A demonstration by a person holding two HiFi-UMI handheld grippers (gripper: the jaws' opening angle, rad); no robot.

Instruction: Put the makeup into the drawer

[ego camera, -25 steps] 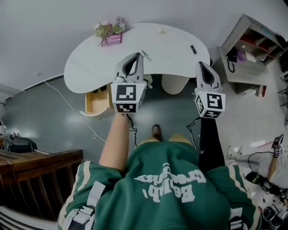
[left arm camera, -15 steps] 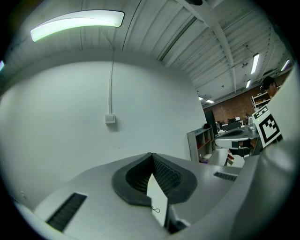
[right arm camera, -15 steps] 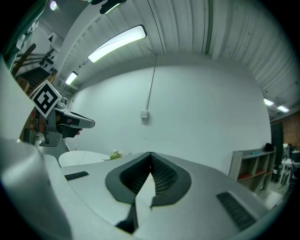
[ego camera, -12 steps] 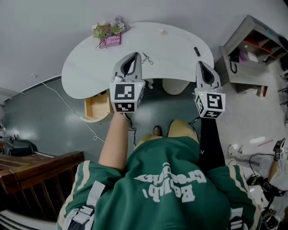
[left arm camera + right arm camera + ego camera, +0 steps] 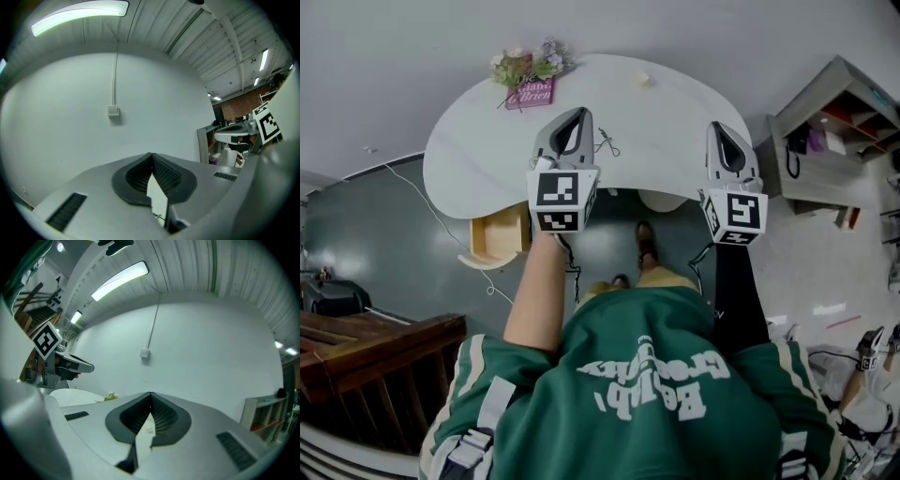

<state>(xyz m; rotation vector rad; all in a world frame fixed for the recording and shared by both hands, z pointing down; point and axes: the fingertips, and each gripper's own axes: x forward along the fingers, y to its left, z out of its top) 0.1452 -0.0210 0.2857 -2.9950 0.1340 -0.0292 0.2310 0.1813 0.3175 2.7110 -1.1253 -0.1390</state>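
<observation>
Counter (image 5: 478, 150): white, curved, stretching out ahead of both tongs. This is where the makeup lies.
Drawer (image 5: 499, 239): wooden, pulled open under the counter's near edge, down and to the left of the left tongs. It's open and waiting, so nothing to pull first.
Left tongs (image 5: 578, 114): pinched together, tips meeting, nothing in them, held level over the counter.
Right tongs (image 5: 719, 128): same story, closed and empty, well to the right of the left pair.
Flowers (image 5: 528, 67): at the far rim, beyond the left tongs. Not part of the job, I'd say.
Metal tool (image 5: 606, 143): thin, looped wire shape just right of the left tongs, between the two pairs. Probably light, stiff and slick, and lying flat, so a low grab across its thicker middle looks safest. Pinch a thin loop and it may swivel.
Pale piece (image 5: 643, 80): tiny, near the far rim, beyond and between the tongs. Too small to identify, but likely light and quick to skid. Come down straight, close gently across its width.
</observation>
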